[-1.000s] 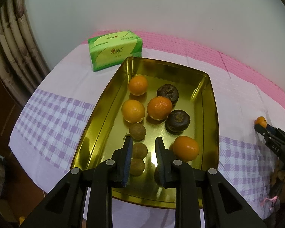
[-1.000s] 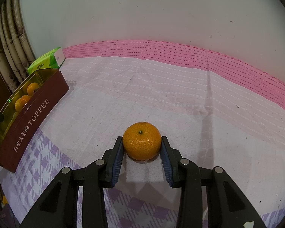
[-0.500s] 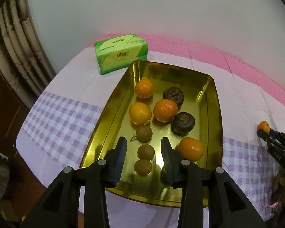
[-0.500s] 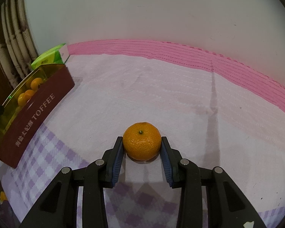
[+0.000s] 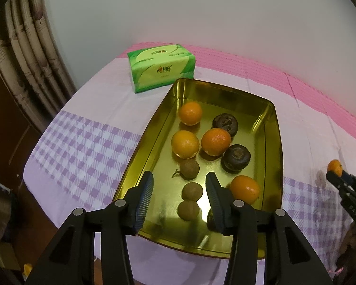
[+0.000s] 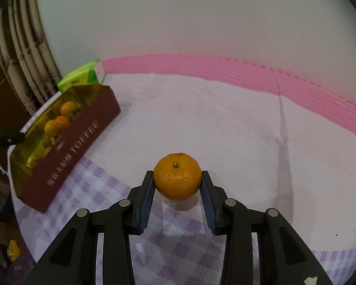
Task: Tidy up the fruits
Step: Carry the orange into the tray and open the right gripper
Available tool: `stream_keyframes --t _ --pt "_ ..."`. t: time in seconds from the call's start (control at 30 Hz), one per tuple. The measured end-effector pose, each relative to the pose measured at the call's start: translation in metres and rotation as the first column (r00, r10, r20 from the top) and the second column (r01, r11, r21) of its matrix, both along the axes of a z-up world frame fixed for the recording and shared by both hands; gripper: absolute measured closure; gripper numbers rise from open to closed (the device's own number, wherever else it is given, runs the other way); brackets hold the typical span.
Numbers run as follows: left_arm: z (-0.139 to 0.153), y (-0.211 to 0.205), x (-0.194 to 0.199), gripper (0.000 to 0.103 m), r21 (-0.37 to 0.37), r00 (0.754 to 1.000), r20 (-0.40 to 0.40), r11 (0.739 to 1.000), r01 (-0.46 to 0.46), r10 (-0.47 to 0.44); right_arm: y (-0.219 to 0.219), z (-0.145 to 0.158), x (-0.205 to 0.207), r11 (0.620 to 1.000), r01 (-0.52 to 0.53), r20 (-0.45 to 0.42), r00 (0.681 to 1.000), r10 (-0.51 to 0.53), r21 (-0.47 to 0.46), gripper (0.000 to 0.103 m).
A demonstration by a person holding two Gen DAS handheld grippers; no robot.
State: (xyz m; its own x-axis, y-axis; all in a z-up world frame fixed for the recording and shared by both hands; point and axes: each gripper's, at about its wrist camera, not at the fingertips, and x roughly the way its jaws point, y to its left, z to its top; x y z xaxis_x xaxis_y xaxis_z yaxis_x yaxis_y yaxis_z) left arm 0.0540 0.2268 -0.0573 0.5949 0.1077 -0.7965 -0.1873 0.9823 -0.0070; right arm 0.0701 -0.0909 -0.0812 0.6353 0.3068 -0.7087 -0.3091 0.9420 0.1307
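Now right tool [image 6: 177,185] grips mandarin [image 6: 177,179] w/ left tool [image 5: 180,190] just opening, empty, over tin [image 5: 268,109].

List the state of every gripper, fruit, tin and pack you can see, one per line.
left gripper: open, empty, jaws just opened, above the tin
right gripper: shut on the mandarin
mandarin: gripped, lifted off the cloth
gold tin: open, holds loose fruit
tissue pack: lying flat, closed
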Motion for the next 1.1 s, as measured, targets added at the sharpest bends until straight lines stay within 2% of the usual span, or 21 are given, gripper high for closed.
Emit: stream_keyframes --t 0.17,0.6,0.87,1.1 --pt "0.000 0.001 -0.001 0.054 0.003 1.000 0.001 1.000 -0.004 0.004 0.018 0.026 -0.006 0.999 -0.053 0.045 0.998 0.052 0.013 0.068" --pt "0.002 0.004 -0.002 0.049 0.002 1.000 0.006 1.000 -0.011 0.011 0.085 0.068 -0.003 0.980 -0.198 0.115 0.974 0.196 0.009 0.068" --pt "0.002 0.007 -0.002 0.047 0.004 1.000 0.005 1.000 -0.018 0.018 0.124 0.075 0.016 0.962 -0.270 0.110 0.958 0.266 0.027 0.068" --pt "0.002 0.011 -0.002 0.044 0.003 0.999 0.001 0.999 -0.032 0.032 0.160 0.062 0.033 0.947 -0.320 0.080 0.944 0.319 0.002 0.068"
